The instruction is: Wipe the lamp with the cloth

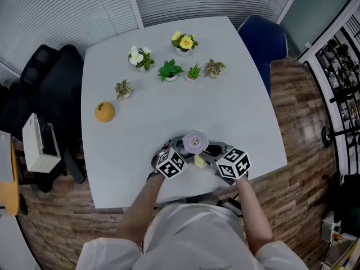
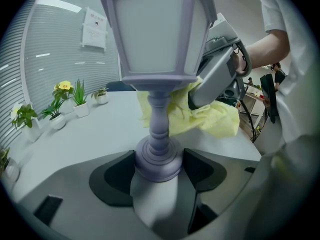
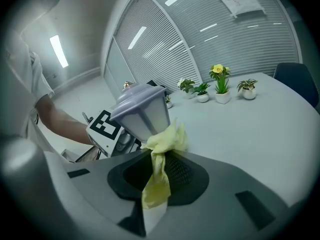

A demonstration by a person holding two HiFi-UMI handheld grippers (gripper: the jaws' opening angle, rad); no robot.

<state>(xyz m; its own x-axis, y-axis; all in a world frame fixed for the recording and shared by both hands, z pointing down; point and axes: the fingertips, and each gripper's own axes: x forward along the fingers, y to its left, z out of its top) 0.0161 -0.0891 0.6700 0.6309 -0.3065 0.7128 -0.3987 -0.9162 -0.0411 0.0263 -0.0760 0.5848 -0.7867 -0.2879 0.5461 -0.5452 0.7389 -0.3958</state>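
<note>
A lilac lantern-shaped lamp point(image 1: 194, 142) stands upright near the front edge of the white table point(image 1: 236, 111). My left gripper point(image 2: 159, 169) is shut on the lamp's round base point(image 2: 158, 160); its shade point(image 2: 156, 31) towers above. My right gripper point(image 3: 156, 181) is shut on a yellow cloth point(image 3: 159, 156), and the bunched cloth touches the underside of the lamp's shade point(image 3: 142, 115). In the left gripper view the cloth point(image 2: 210, 116) hangs behind the lamp stem under the right gripper. From above, both marker cubes flank the lamp and a bit of cloth point(image 1: 199, 162) shows between them.
Several small potted plants point(image 1: 170, 70) line the far half of the table, with a yellow-flowered pot point(image 1: 184, 41) behind them. An orange round object point(image 1: 104, 111) sits at the left. A blue chair point(image 1: 264, 38) stands at the far right, a black chair point(image 1: 50, 83) at the left.
</note>
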